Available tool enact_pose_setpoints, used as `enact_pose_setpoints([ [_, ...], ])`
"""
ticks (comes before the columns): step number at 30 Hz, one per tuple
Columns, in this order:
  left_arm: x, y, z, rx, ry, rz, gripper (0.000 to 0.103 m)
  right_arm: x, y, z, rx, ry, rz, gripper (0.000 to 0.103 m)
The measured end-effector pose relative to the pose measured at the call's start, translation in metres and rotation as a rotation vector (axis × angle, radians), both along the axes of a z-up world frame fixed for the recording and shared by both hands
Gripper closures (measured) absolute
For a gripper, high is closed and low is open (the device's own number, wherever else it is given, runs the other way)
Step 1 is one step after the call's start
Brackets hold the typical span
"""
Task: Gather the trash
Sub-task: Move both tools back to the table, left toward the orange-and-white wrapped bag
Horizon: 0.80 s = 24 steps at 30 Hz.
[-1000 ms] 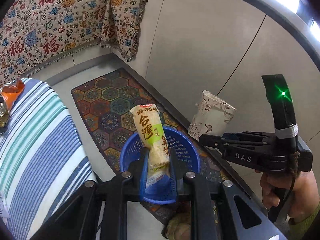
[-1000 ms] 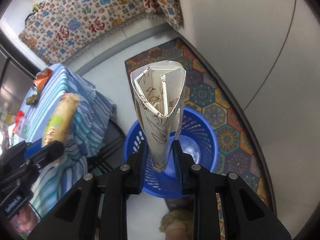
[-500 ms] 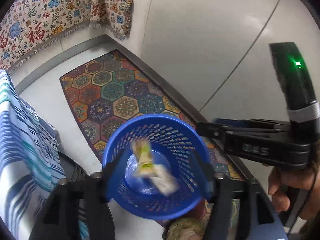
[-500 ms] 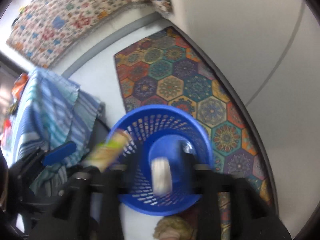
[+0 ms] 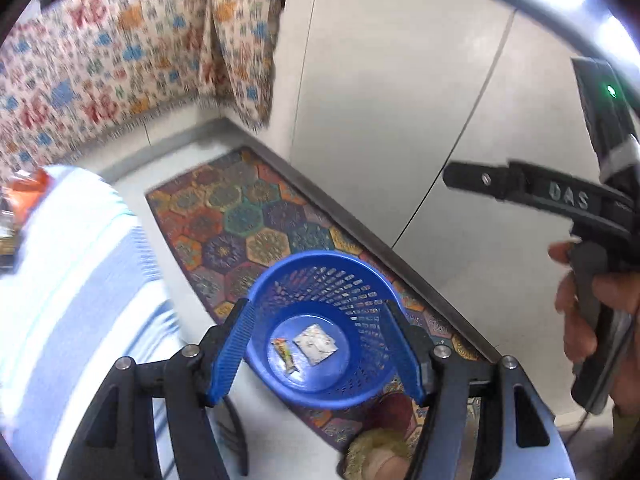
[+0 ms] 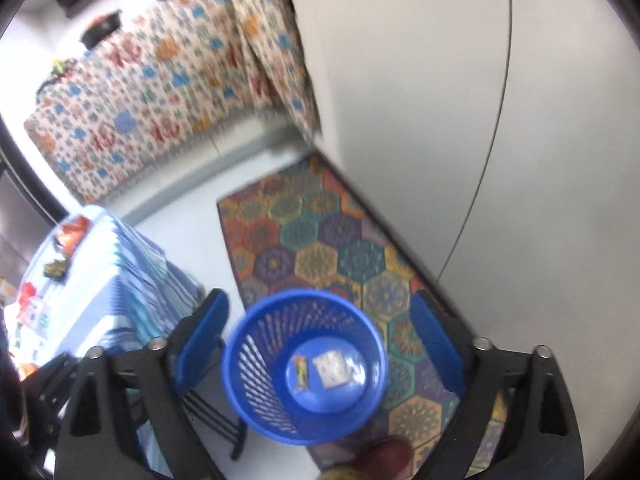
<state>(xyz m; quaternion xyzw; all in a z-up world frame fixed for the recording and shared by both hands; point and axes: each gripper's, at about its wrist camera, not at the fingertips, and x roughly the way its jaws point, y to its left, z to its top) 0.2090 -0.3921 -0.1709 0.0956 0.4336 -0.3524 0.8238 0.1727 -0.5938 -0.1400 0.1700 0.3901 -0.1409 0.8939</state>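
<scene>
A blue mesh basket (image 5: 320, 258) stands on the floor below both grippers. On its bottom lie a yellow-green snack wrapper (image 5: 285, 354) and a folded flowered paper (image 5: 315, 344). My left gripper (image 5: 318, 306) hangs over the basket, open with nothing between its blue pads. The right wrist view shows the same basket (image 6: 240, 344), wrapper (image 6: 301, 372) and paper (image 6: 332, 368). My right gripper (image 6: 319, 298) is above it, its jaws opening wide and empty. From the left wrist view it appears side-on (image 5: 452, 176), held by a hand (image 5: 580, 312).
A table under a blue striped cloth (image 5: 80, 280) stands left of the basket, with an orange packet (image 5: 32, 188) and other small items (image 6: 32, 312) on it. A hexagon-patterned rug (image 5: 240, 220) runs along the grey wall. A slippered foot (image 5: 376, 448) is beside the basket.
The left gripper let go of the snack wrapper and the right let go of the folded paper. Both dropped into the basket. Both pairs of jaws spread apart.
</scene>
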Motion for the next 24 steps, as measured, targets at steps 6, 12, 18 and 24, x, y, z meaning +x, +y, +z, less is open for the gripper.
enact_pose_setpoints([
  [6, -0.043, 0.09, 0.037, 0.053, -0.086, 0.084, 0.035, -0.033, 0.096, 0.045, -0.147, -0.141, 0.074, 0.004],
  [12, -0.068, 0.195, 0.029, 0.113, -0.077, 0.251, 0.035, -0.044, 0.186, 0.053, -0.189, -0.193, 0.205, 0.004],
  [18, -0.077, 0.284, 0.006, 0.147, -0.031, 0.418, 0.035, -0.039, 0.25, 0.051, -0.243, -0.217, 0.304, 0.004],
  [24, -0.083, 0.347, -0.009, 0.133, 0.006, 0.522, 0.035, -0.031, 0.295, 0.038, -0.276, -0.207, 0.353, 0.004],
])
